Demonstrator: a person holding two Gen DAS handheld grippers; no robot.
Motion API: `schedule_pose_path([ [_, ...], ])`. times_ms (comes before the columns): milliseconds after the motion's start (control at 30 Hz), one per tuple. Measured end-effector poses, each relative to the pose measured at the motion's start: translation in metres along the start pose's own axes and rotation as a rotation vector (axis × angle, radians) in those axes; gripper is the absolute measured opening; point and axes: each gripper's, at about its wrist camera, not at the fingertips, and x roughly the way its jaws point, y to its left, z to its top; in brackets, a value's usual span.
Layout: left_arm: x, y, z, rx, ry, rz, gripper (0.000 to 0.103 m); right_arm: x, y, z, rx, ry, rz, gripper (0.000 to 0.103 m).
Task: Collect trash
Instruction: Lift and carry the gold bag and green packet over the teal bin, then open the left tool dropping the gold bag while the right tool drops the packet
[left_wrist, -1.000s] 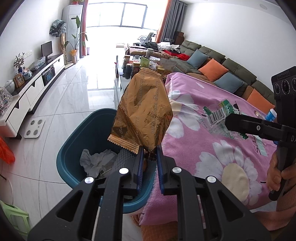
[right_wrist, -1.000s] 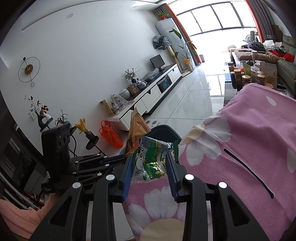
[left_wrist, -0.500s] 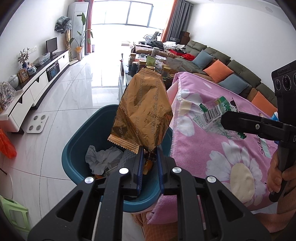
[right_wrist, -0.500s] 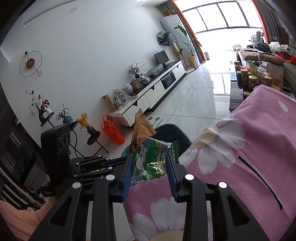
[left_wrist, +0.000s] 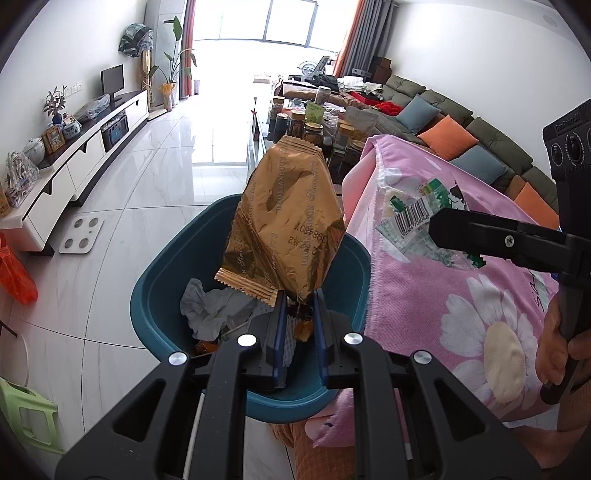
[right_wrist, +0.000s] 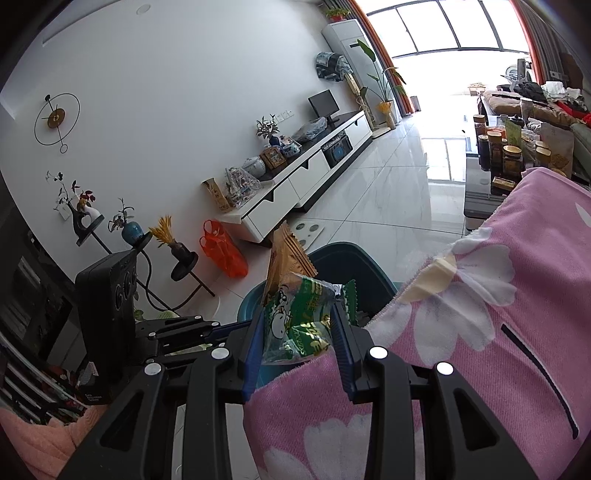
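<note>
— Wrappers, two on the list. First one?

— Gold wrapper (left_wrist: 284, 221), crinkled foil with a crimped edge. The left gripper (left_wrist: 298, 306) is clamped on its lower corner, and the packet stands up above the blue pads, directly over the teal bin (left_wrist: 159, 295).

— Bin contents?

— Crumpled grey-white paper (left_wrist: 210, 310) and some small scraps lower down, too hidden by the gripper to identify. The bin sits on the white tiled floor (left_wrist: 110, 229), its right rim against the edge of the pink flowered cloth (left_wrist: 424, 295).

— Second wrapper?

— Green wrapper (right_wrist: 299, 317), printed with a cartoon figure and, on the other side, a barcode. The right gripper (right_wrist: 299, 332) grasps it, fingers pressed on both sides. From the left camera it hangs over the pink cloth, near the cloth's edge and short of the bin; from the right camera the bin's rim shows just behind it.

— Who holds the right gripper?

— A hand (left_wrist: 565, 347) wrapped around its handle, at the right edge of the left view.

— Background items?

— White TV cabinet (right_wrist: 314, 173) along the wall, orange bag (right_wrist: 221, 254) on the floor beside it, grey sofa (left_wrist: 480, 136) with orange and blue cushions.
</note>
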Motion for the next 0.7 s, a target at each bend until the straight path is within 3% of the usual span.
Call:
schedule_pose_path([
  [700, 0.042, 0.016, -0.002, -0.065, 0.069, 0.018, 0.015, 0.047, -0.001, 0.008, 0.029, 0.089, -0.037, 0.036],
])
